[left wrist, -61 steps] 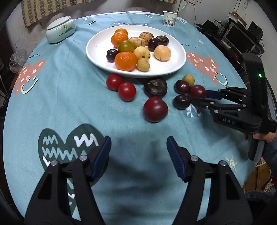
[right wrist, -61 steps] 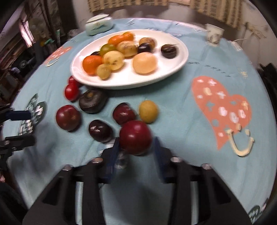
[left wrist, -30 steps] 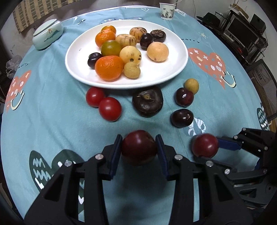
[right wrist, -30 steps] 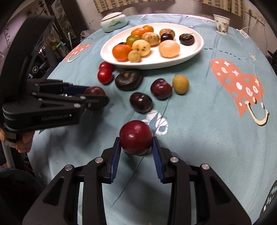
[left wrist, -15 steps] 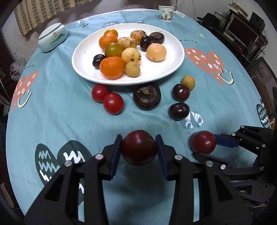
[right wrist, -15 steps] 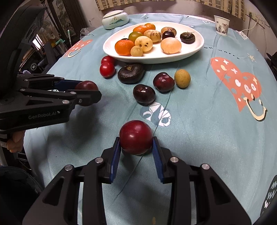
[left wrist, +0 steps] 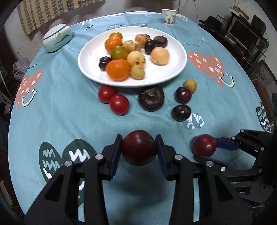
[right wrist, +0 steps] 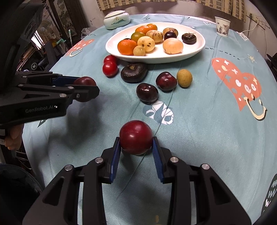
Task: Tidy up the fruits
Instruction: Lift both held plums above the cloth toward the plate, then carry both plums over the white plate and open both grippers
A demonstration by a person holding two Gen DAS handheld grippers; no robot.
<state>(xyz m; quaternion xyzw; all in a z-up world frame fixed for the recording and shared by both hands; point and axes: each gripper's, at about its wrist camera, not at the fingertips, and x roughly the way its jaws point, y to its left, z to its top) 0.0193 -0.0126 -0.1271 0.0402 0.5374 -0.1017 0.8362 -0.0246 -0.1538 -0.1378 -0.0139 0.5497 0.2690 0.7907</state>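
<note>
Teal cloth [left wrist: 69, 107] with heart prints covers the round table, and I have both grippers lifted over its near edge, each with a fruit. My left gripper [left wrist: 139, 152] is clamped on a dark red plum [left wrist: 139, 149], its blue pads pressed against either side of the fruit, which hangs clear of the cloth with its shadow beneath. My right gripper [right wrist: 135, 146] is closed on a brighter red plum [right wrist: 135, 136] in the same way, held by its lower half with most of the fruit standing proud of the pads. From the left camera I see that right gripper [left wrist: 205, 147] just off to the side, its plum [left wrist: 204, 145] level with mine. Further out sits the white plate [left wrist: 174, 72], carrying three oranges, a green-orange citrus, several pale yellow fruits and a few dark ones. Loose fruit lies on the cloth between the plate and my grippers: two red tomatoes [left wrist: 114, 99] touching each other, a big dark brown fruit [left wrist: 151, 100] right beside the plate rim, two dark plums [left wrist: 181, 103], and a small yellow-green fruit [left wrist: 190, 85] touching the upper plum. A lidded pale ceramic jar [left wrist: 57, 38] and a paper cup [left wrist: 169, 17] stand beyond the plate.
</note>
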